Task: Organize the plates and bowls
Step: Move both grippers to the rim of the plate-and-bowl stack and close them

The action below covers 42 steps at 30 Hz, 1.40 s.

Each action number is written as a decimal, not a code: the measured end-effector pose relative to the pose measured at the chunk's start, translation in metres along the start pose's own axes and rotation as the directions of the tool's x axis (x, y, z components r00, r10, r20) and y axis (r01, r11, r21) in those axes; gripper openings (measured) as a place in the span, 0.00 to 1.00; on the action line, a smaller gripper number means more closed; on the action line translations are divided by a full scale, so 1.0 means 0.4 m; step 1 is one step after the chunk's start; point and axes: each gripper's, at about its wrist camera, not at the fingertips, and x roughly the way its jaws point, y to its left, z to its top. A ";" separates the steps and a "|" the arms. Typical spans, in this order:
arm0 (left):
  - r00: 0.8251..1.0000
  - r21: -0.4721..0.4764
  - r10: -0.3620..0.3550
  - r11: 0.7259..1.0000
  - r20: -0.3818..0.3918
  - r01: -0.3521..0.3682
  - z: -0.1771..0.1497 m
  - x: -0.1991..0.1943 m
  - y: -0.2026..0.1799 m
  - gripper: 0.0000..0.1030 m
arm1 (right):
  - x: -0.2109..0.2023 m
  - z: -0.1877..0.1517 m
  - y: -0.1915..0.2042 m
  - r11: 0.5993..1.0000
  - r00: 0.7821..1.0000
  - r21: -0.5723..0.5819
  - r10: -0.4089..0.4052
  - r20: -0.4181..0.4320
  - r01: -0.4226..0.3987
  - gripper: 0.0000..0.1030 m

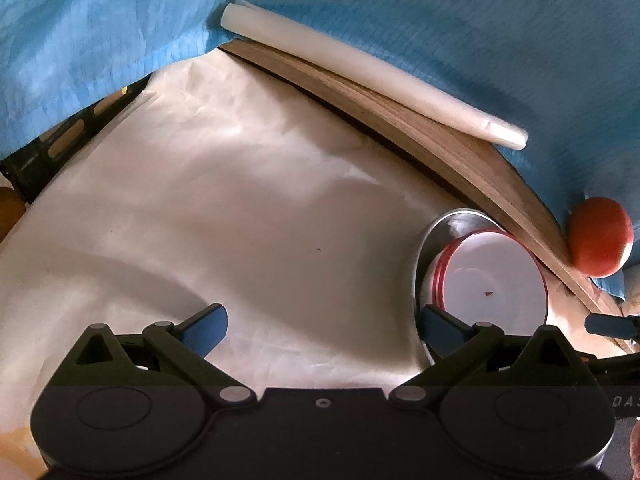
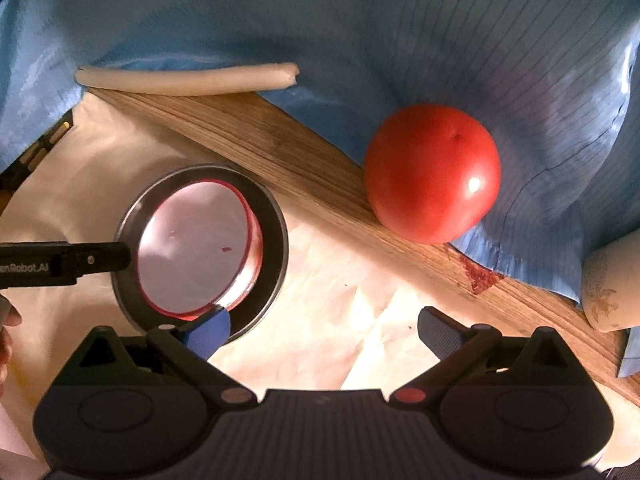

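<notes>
A white plate with a red rim (image 2: 192, 244) sits stacked inside a wider metal plate (image 2: 272, 224) on the white paper near the wooden edge. The stack also shows at the right of the left wrist view, white plate (image 1: 492, 276) and metal plate (image 1: 452, 224). My left gripper (image 1: 324, 328) is open and empty, its right finger by the stack's near rim. My right gripper (image 2: 324, 328) is open and empty, its left finger at the stack's near rim. A finger of the left gripper (image 2: 96, 260) reaches the stack's left rim.
A red tomato (image 2: 432, 172) lies on blue cloth beyond the wooden board edge (image 2: 304, 160); it also shows in the left wrist view (image 1: 600, 240). A long white stick (image 1: 360, 68) lies along the board's far side. A pale vessel (image 2: 612, 280) stands at right.
</notes>
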 end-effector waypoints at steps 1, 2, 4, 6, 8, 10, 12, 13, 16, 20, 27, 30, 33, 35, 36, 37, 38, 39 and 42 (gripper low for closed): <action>1.000 0.005 0.003 1.000 0.000 -0.003 0.000 0.001 -0.001 0.99 | 0.004 0.000 -0.002 1.000 1.000 0.002 0.000 -0.002 0.000 0.97; 1.000 0.013 0.006 1.000 0.002 -0.006 0.001 0.001 -0.004 0.98 | 0.008 0.002 -0.004 1.000 1.000 0.005 0.003 -0.004 -0.003 0.96; 1.000 0.030 0.007 1.000 0.004 -0.007 0.003 0.002 -0.008 0.97 | 0.016 0.005 -0.009 1.000 1.000 0.013 0.011 -0.006 -0.011 0.94; 1.000 0.042 0.010 0.999 0.002 -0.010 0.006 0.007 -0.014 0.96 | 0.019 0.006 -0.014 1.000 1.000 0.022 0.018 -0.007 -0.018 0.93; 1.000 0.040 0.008 0.999 -0.006 -0.007 0.009 0.011 -0.017 0.92 | 0.023 0.007 -0.019 0.999 0.999 0.033 0.032 -0.008 -0.031 0.90; 1.000 0.042 0.005 0.999 -0.010 -0.005 0.012 0.014 -0.021 0.91 | 0.027 0.006 -0.021 0.998 0.999 0.042 0.043 -0.011 -0.042 0.89; 1.000 0.055 0.011 0.998 -0.011 -0.011 0.012 0.014 -0.027 0.89 | 0.029 0.004 -0.023 0.998 0.999 0.050 0.049 -0.015 -0.049 0.87; 1.000 0.063 0.016 0.998 -0.010 -0.016 0.012 0.015 -0.029 0.89 | 0.031 0.005 -0.023 0.997 0.999 0.052 0.051 -0.016 -0.050 0.86; 1.000 0.069 0.009 0.998 -0.012 -0.008 0.014 0.016 -0.031 0.83 | 0.037 0.007 -0.017 0.997 0.998 0.054 0.059 -0.015 -0.058 0.79; 1.000 0.080 0.007 0.997 -0.011 -0.006 0.016 0.014 -0.037 0.79 | 0.046 0.014 -0.017 0.996 0.997 0.059 0.074 -0.015 -0.073 0.73; 1.000 0.090 0.005 0.996 -0.022 -0.003 0.023 0.011 -0.042 0.76 | 0.048 0.016 -0.018 0.987 0.992 0.092 0.129 -0.001 -0.129 0.55; 1.000 0.091 0.008 0.996 -0.021 -0.006 0.024 0.009 -0.044 0.75 | 0.047 0.019 -0.015 0.988 0.991 0.080 0.135 -0.002 -0.134 0.51; 1.000 0.091 -0.004 0.996 -0.018 0.006 0.024 0.009 -0.043 0.73 | 0.046 0.018 -0.021 0.984 0.988 0.087 0.153 -0.002 -0.152 0.47; 1.000 0.091 -0.017 0.996 -0.016 0.019 0.024 0.008 -0.041 0.69 | 0.047 0.018 -0.021 0.984 0.987 0.088 0.158 0.003 -0.157 0.43; 1.000 0.093 -0.022 0.995 -0.014 0.023 0.023 0.006 -0.042 0.68 | 0.047 0.016 -0.020 0.982 0.986 0.093 0.166 0.006 -0.166 0.38; 1.000 0.095 -0.028 0.995 -0.011 0.029 0.022 0.005 -0.043 0.64 | 0.049 0.016 -0.021 0.978 0.984 0.101 0.181 0.008 -0.180 0.34; 0.999 0.096 -0.035 0.995 -0.009 0.036 0.021 0.004 -0.045 0.61 | 0.049 0.016 -0.021 0.976 0.982 0.106 0.188 0.010 -0.188 0.32; 0.999 0.097 -0.040 0.994 -0.007 0.041 0.020 0.003 -0.047 0.59 | 0.047 0.016 -0.022 0.975 0.981 0.106 0.194 0.013 -0.194 0.28; 0.998 0.099 -0.055 0.994 -0.001 0.055 0.017 -0.003 -0.054 0.51 | 0.047 0.020 -0.009 0.974 0.978 0.092 0.207 0.014 -0.208 0.17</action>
